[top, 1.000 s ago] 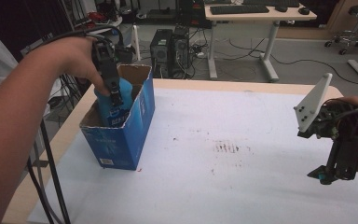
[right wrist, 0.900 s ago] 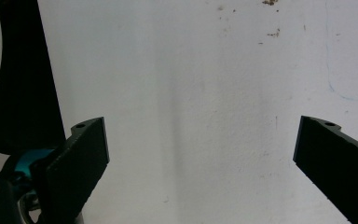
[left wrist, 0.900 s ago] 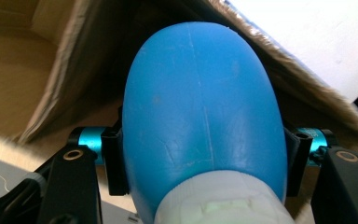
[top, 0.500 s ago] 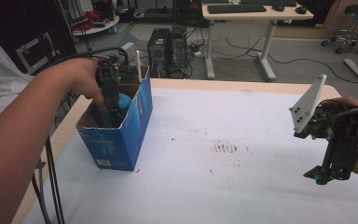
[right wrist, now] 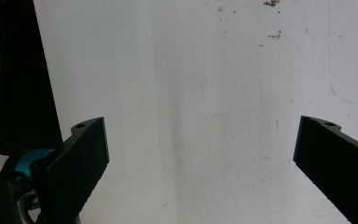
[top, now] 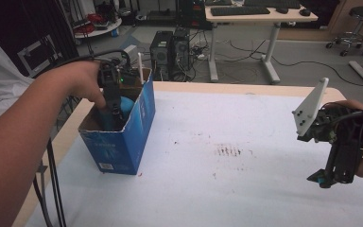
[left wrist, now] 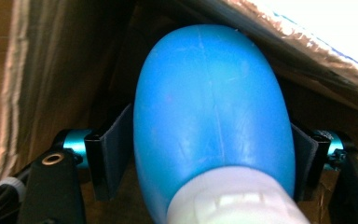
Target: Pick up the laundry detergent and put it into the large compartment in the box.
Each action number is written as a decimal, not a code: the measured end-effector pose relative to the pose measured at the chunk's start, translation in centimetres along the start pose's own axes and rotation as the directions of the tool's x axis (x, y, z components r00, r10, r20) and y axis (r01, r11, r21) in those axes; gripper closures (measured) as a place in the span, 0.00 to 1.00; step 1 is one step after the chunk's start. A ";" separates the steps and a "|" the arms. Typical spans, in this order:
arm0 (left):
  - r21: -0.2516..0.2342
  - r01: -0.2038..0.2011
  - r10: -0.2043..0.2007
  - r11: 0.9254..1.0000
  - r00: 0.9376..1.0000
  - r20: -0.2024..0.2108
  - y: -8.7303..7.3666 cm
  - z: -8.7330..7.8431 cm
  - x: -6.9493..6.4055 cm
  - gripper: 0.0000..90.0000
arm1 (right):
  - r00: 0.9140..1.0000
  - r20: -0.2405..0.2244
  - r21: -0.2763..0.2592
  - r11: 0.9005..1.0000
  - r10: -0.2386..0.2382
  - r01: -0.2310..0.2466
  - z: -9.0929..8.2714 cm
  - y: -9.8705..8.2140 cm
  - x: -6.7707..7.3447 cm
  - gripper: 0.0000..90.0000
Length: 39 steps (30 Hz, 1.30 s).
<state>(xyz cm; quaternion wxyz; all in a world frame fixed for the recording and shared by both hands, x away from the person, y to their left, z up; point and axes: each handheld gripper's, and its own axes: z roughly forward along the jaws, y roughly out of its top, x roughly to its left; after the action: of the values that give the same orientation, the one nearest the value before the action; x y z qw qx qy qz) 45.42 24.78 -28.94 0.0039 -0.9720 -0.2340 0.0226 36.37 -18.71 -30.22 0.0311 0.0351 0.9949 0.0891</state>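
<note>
A blue cardboard box (top: 123,137) stands open-topped at the table's left side. My left gripper (top: 111,101) reaches down into it and is shut on a blue bottle (left wrist: 212,116) with a white cap end (left wrist: 235,200). Both black jaws press the bottle's sides. In the high view the bottle (top: 125,105) peeks out as a blue curve inside the box. My right gripper (top: 333,177) hangs over the table's right edge, pointing down. Its jaws stand wide apart in the right gripper view (right wrist: 200,158), with nothing between them but white tabletop.
The white table (top: 227,189) carries a small brown stain (top: 227,150) near its middle. Beyond the far edge stand computer towers (top: 170,47), a desk (top: 260,14) and a stool (top: 359,19) on the floor. A grey plate (top: 309,109) rises from the right gripper.
My left gripper has sunk deeper into the blue box with the bottle. The right gripper has drifted slightly left and stays open.
</note>
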 end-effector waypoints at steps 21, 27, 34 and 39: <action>-0.024 0.057 -0.058 0.998 0.998 -0.027 -1.0 -4.1 -0.4 0.18 | 1.000 0.000 0.001 1.000 -0.002 0.002 0.2 0.1 -0.1 0.03; -0.041 0.052 -0.054 0.998 0.998 -0.040 -1.4 -6.3 -0.7 0.14 | 1.000 0.001 -0.006 1.000 -0.005 0.005 0.2 0.1 -0.2 0.03; -0.057 0.042 -0.045 0.997 0.998 -0.052 -0.8 -8.8 -1.9 0.09 | 1.000 0.000 -0.009 1.000 -0.001 0.001 0.3 0.2 -0.2 0.03; -0.062 0.003 -0.007 0.998 0.998 -0.057 0.2 -9.9 -3.1 0.07 | 1.000 -0.001 -0.009 1.000 -0.004 0.004 0.3 0.3 -0.2 0.03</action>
<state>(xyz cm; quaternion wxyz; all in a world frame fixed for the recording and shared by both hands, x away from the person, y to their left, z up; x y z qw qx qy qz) 43.21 23.25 -18.91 -0.0192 -0.9713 -0.2369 -0.0126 36.62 -18.39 -30.43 0.0311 0.0329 0.9946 0.0936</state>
